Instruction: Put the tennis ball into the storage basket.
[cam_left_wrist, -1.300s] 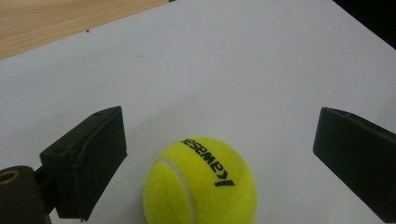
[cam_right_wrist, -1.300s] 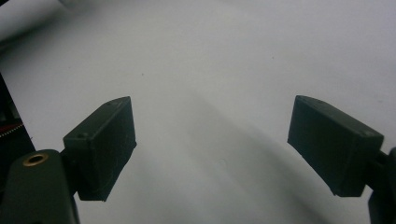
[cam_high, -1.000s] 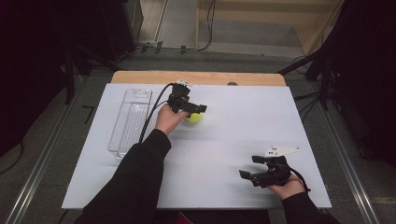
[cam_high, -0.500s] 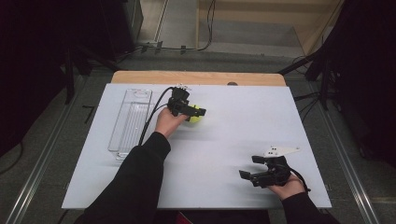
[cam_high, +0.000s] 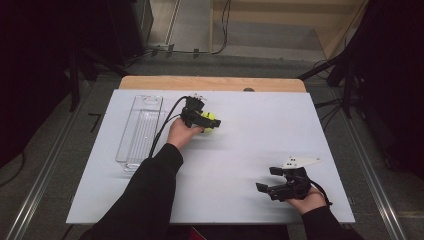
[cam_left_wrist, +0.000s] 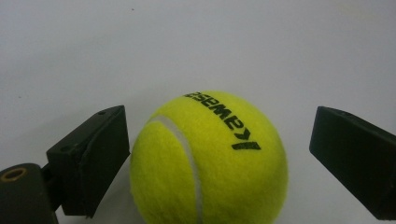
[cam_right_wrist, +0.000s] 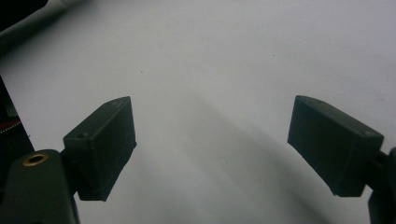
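Since the earlier frames, left gripper (cam_high: 210, 120) has shifted slightly toward the far edge of the desk (cam_high: 250, 130); right gripper (cam_high: 272, 181) unchanged. Count: one tennis ball (cam_left_wrist: 208, 158), yellow, black lettering, resting on the desk between the left jaws. Left jaws stand apart, one just beside the ball, the other with a clear gap; no grip. One clear plastic tray (cam_high: 140, 130) lies left of the left hand, apart from it. Right gripper sits near the desk's near right corner, jaws spread wide over bare surface. Two grippers total.
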